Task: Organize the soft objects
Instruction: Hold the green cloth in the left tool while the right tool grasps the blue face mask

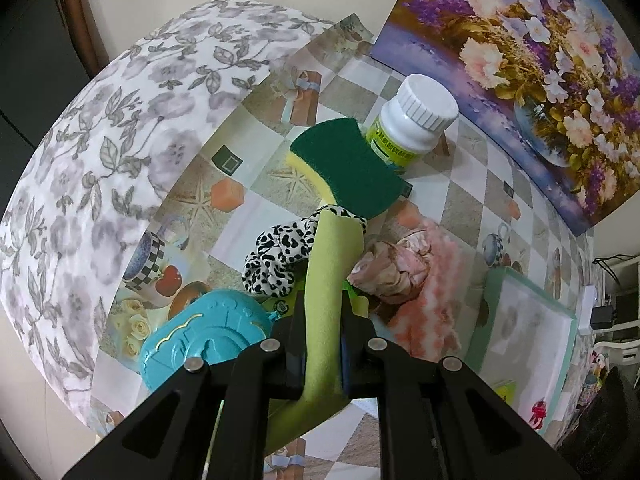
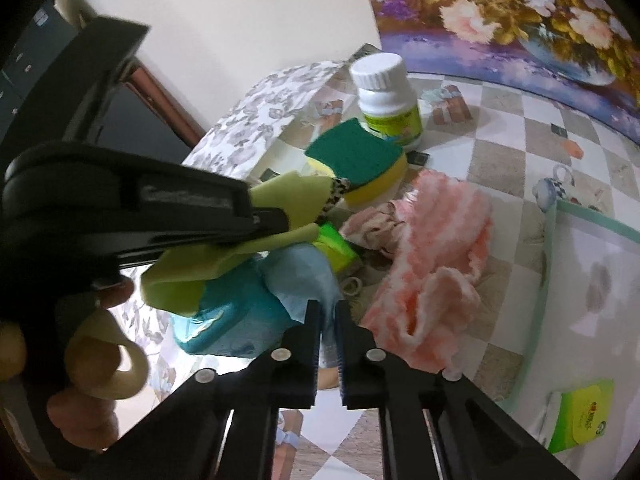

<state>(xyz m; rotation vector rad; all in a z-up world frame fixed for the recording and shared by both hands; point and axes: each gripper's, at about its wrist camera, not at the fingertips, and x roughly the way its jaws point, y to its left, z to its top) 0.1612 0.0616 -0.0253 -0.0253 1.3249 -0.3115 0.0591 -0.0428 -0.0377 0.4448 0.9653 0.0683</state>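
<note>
My left gripper (image 1: 324,320) is shut on a light green cloth (image 1: 332,248) that hangs over the pile. Under it lie a black-and-white spotted scrunchie (image 1: 276,258), a beige-pink scrunchie (image 1: 386,270) and a fluffy pink cloth (image 1: 426,304). A green-and-yellow sponge (image 1: 348,164) leans by a white bottle (image 1: 412,120). In the right wrist view my right gripper (image 2: 328,314) is shut on a light blue cloth (image 2: 304,276), which rests on a teal plastic case (image 2: 224,316). The left gripper (image 2: 276,220) with the green cloth (image 2: 288,200) shows at the left, above it.
A floral-patterned box (image 1: 100,160) stands at the left, and a flower painting (image 1: 520,60) leans on the back wall. A teal-rimmed tray (image 2: 554,240) sits at the right with a green packet (image 2: 580,416) in it. A person's hand (image 2: 88,408) holds the left gripper.
</note>
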